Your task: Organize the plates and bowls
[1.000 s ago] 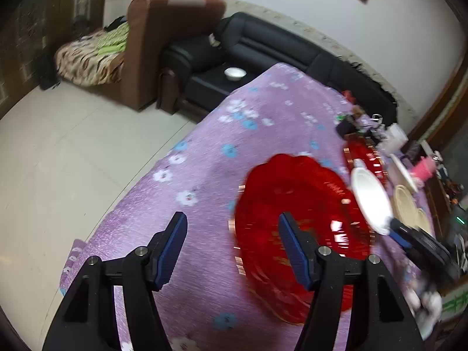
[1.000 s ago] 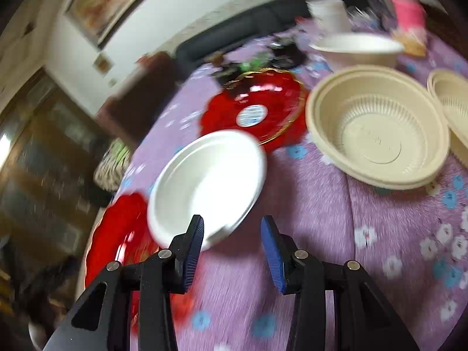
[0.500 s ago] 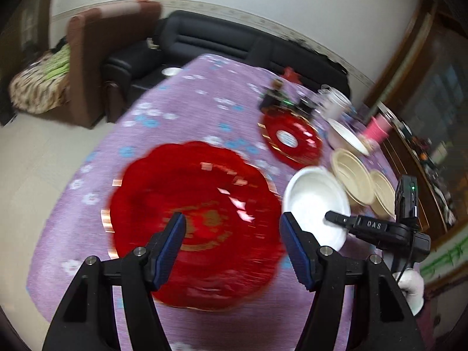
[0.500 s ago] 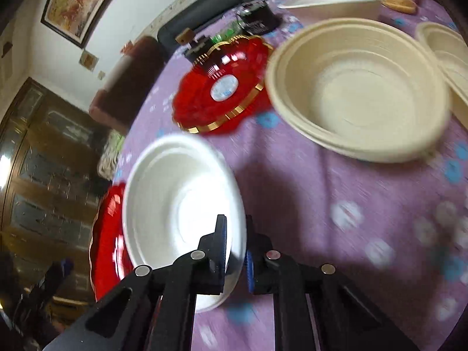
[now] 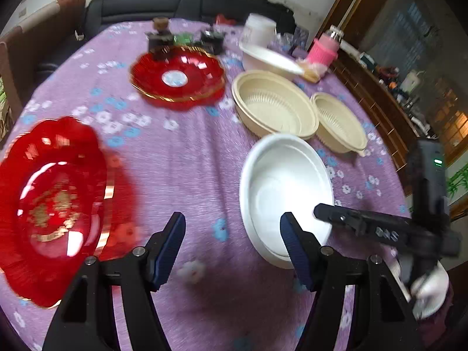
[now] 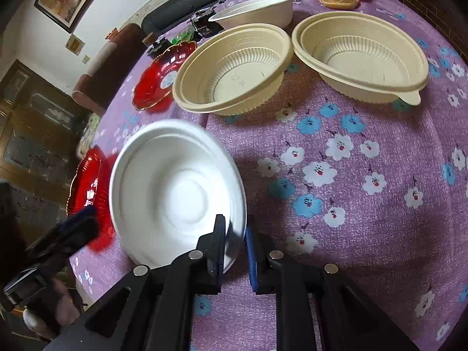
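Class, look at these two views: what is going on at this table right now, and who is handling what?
A person is sorting dishes on a table with a purple flowered cloth, one hand-held gripper in each hand. The right hand-held gripper has just closed on the near rim of the white bowl. The left hand-held gripper is open and empty, between a red plate and that bowl. Two cream bowls and another red plate sit farther back.

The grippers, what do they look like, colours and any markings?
Both are alike: the left gripper and right gripper have black angular finger arms with silver bolt heads and dark blue ribbed pads. In the left view, the right one's body bears pale lettering and a green light.
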A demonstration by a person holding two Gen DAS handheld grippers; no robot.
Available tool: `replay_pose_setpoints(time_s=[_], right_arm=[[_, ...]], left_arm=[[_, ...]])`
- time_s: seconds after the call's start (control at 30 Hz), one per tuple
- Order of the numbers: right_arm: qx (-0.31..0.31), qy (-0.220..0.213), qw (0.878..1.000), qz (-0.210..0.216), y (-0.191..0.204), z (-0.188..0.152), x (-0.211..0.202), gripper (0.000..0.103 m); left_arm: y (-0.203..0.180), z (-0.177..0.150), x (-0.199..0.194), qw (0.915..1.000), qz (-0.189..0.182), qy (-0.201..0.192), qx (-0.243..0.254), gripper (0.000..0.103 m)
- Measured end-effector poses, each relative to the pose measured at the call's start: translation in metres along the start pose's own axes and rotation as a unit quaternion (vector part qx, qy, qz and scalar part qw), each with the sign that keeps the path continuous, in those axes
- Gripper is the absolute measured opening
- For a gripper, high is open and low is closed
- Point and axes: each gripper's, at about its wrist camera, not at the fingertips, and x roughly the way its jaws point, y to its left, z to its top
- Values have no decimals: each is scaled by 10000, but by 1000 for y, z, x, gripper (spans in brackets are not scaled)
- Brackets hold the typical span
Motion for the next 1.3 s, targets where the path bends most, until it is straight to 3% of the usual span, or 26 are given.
replay_pose_setpoints(time_s=[0.17,0.4,0.47,0.53,0.6,0.63,0.7,0.73,0.9,1.0,1.13,1.3], right_arm=[[18,-183,9998,32,-13,-4,-3,27],[126,-330,9992,187,-25,-3,-4,28],[116,-398,9989,220,-25,-3,-3,28],[152,-451,9985,261,-26,-2,-2,28],[169,-426,9985,316,-25,-3,2,28],[182,-393,9984,362,-25,-5,4,28],[207,-444,9979,422,-22,-8,3,15],[178,-483,9976,468,-19,-9,1,15],[-244,-949,9942,446,22,-6,-22,15],[-568,-1099,9906,583,60,0,-27,15],[-1049,-971,9862,837,122,7,-8,15],[-1585,-600,9810,949,194,10,45,15]], left_arm=[[-11,7,32,9995,94,277,-83,66],[-16,15,49,9990,125,380,-201,64],[-16,15,51,9990,110,369,-214,51],[-17,15,54,9987,84,464,-212,26],[-16,12,55,9983,-10,554,-202,14],[-17,10,53,9984,-5,530,-199,14],[-17,7,44,9988,-33,442,-201,14],[-18,6,39,9991,-16,384,-178,14],[-13,1,-14,9997,162,-206,-4,14],[10,1,-50,9974,383,-590,-137,14],[66,0,-86,9910,797,-925,-545,14],[143,-6,-88,9820,1211,-778,-1222,16]])
